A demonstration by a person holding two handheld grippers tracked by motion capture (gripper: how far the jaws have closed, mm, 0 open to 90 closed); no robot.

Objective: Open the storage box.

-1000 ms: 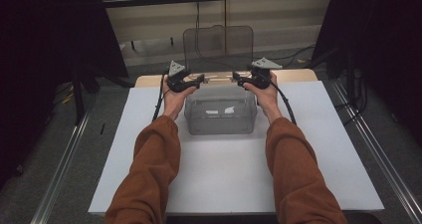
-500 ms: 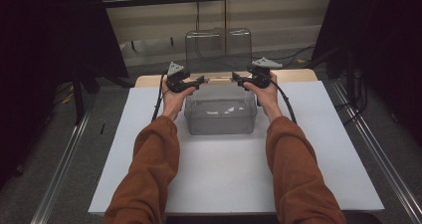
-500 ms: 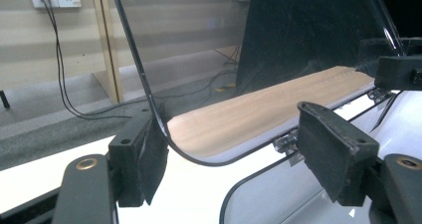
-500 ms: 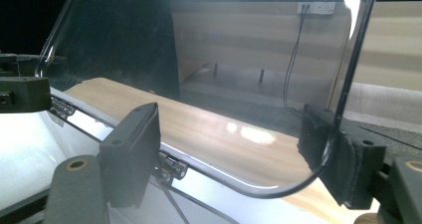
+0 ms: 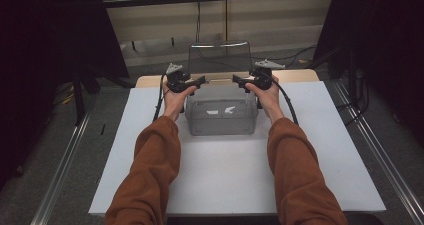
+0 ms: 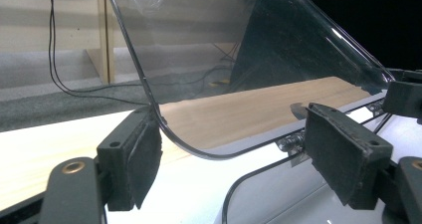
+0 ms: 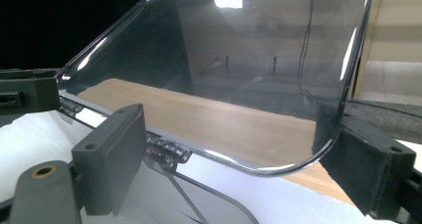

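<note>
A clear plastic box stands on the white table top, its hinged clear lid raised behind it. My left gripper is at the lid's left edge and my right gripper at its right edge, both near the hinge line. In the left gripper view the lid has its rounded corner against the left pad, and the jaws of the gripper stand wide apart. In the right gripper view the lid touches the right pad, near a metal hinge; that gripper is open too.
A wooden strip runs along the table's far edge behind the box. Metal rails flank the table on both sides. Cables lie on the floor beyond it. White surface stretches in front of the box between the person's orange sleeves.
The lid's top edge shows lower in the high view than a second ago, so the lid has tipped. Hands, grippers and box have stayed in place.
</note>
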